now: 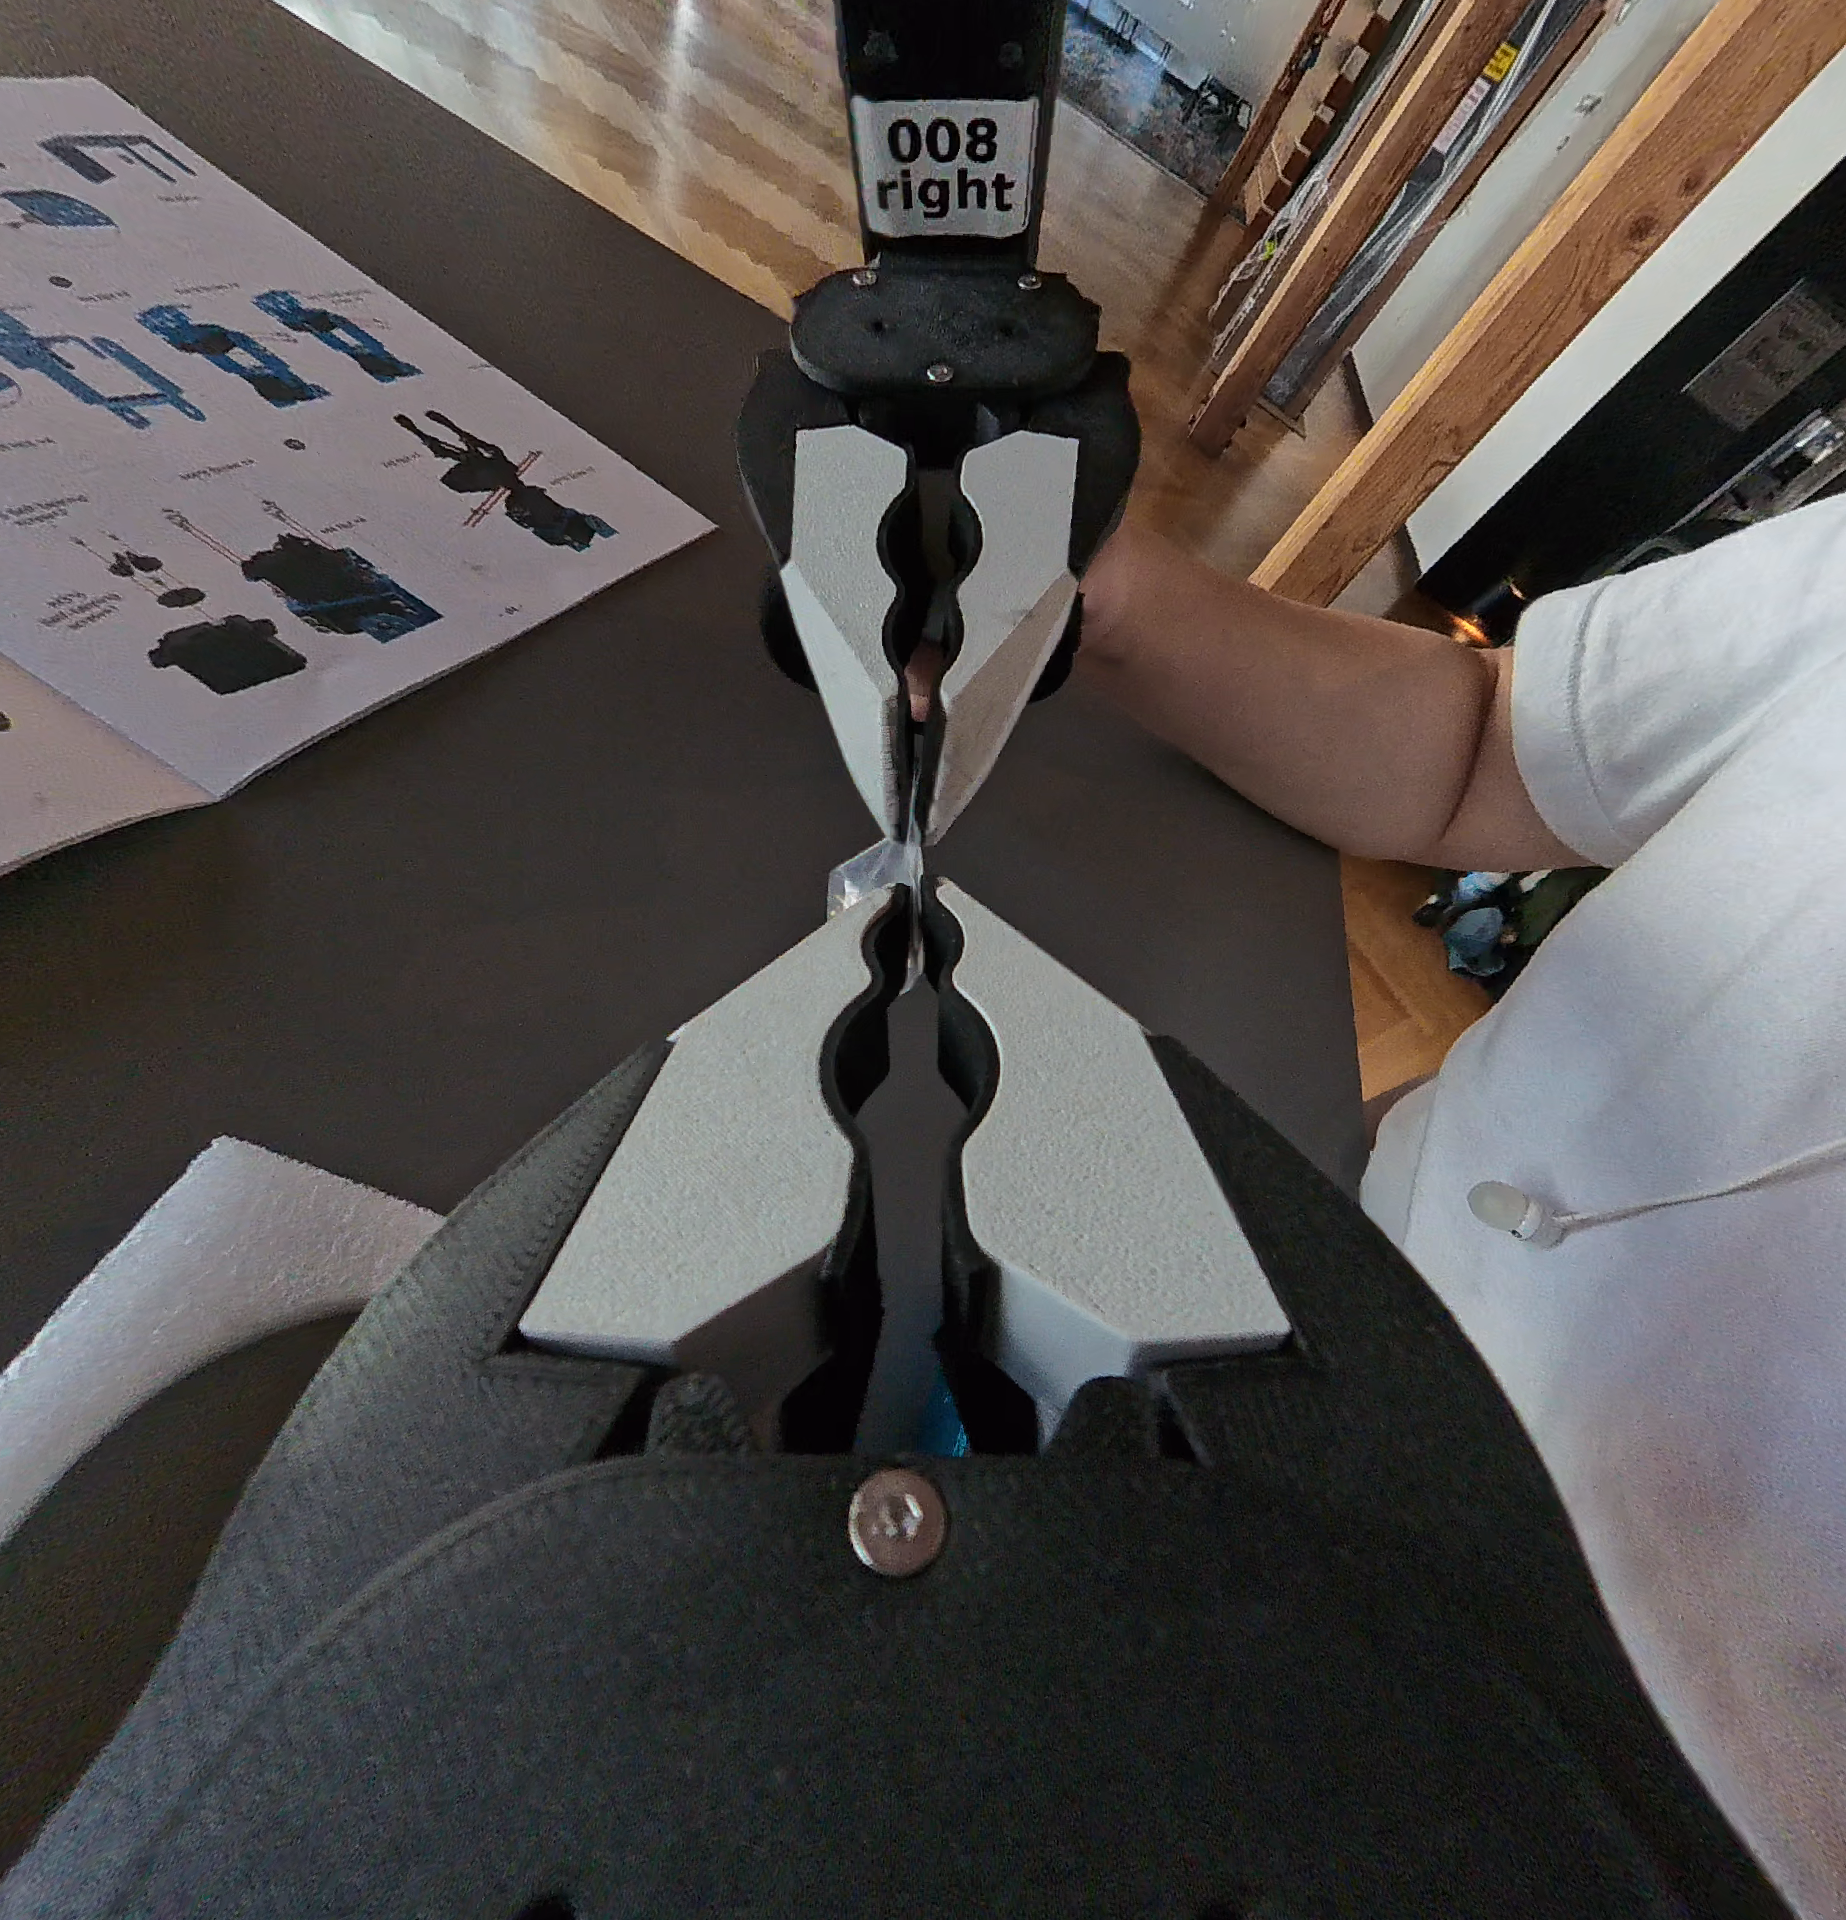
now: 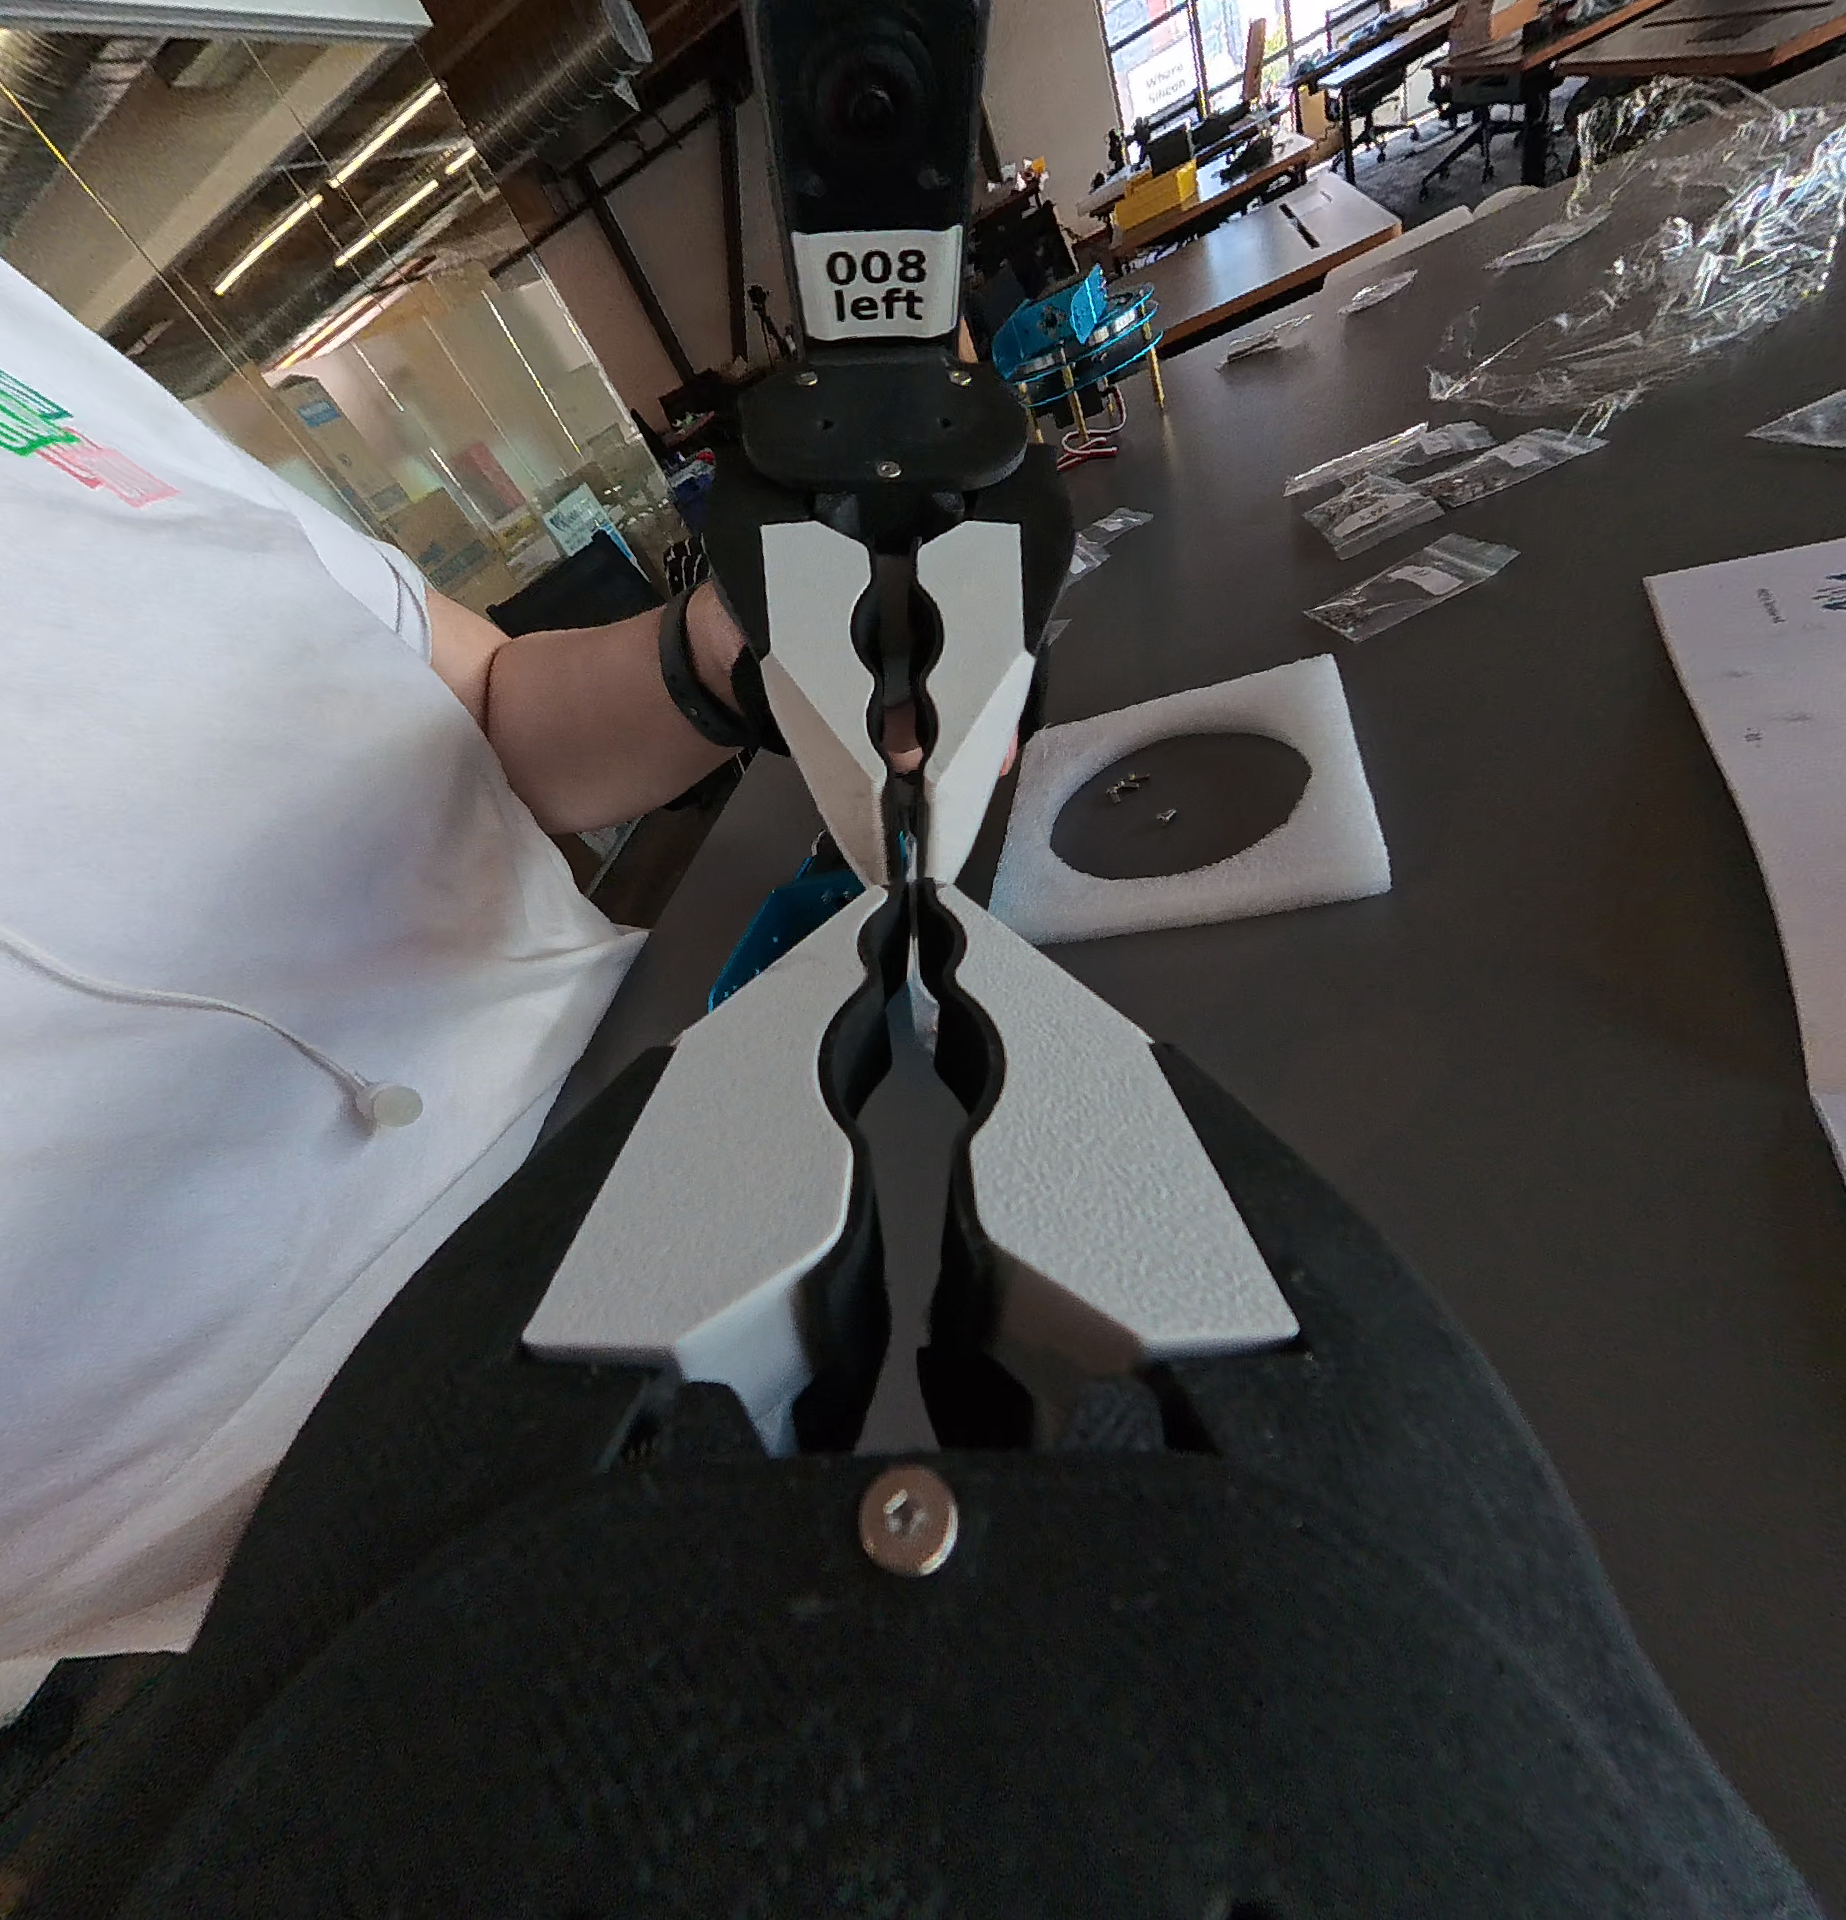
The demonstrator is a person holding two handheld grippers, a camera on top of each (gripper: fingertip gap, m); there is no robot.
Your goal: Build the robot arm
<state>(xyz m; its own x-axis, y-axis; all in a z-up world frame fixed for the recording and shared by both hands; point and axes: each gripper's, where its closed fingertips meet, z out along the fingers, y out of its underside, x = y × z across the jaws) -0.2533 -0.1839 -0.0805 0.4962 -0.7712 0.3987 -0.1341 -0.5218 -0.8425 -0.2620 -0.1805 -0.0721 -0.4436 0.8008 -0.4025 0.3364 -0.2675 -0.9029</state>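
Observation:
My two grippers meet tip to tip above a dark table [image 1: 483, 883]. In the left wrist view, my left gripper [image 1: 914, 909] is shut on a small clear plastic bag [image 1: 867, 871]. The right gripper [image 1: 914, 831] faces it and pinches the same bag from the far side. In the right wrist view, my right gripper [image 2: 914, 899] is shut, with a sliver of the clear bag [image 2: 921, 997] between its fingers. The left gripper [image 2: 898, 868] is shut against it from the far side. A blue metal part [image 2: 784, 935] lies just below the tips.
A printed instruction sheet [image 1: 223, 416] and a white foam piece [image 1: 171, 1299] lie on the table. A foam square with a round cut-out [image 2: 1210, 800] holds small screws. Small parts bags [image 2: 1418, 582], crumpled clear wrap [image 2: 1677, 239] and a blue chassis [image 2: 1085, 322] lie farther off. A person's white shirt [image 2: 223, 831] is close. The grippers are tip to tip, or close to it. The white foam piece [image 1: 171, 1299] is about equally far from each gripper, around 15 cm. The right camera catches it too, in the right wrist view [image 2: 1331, 819].

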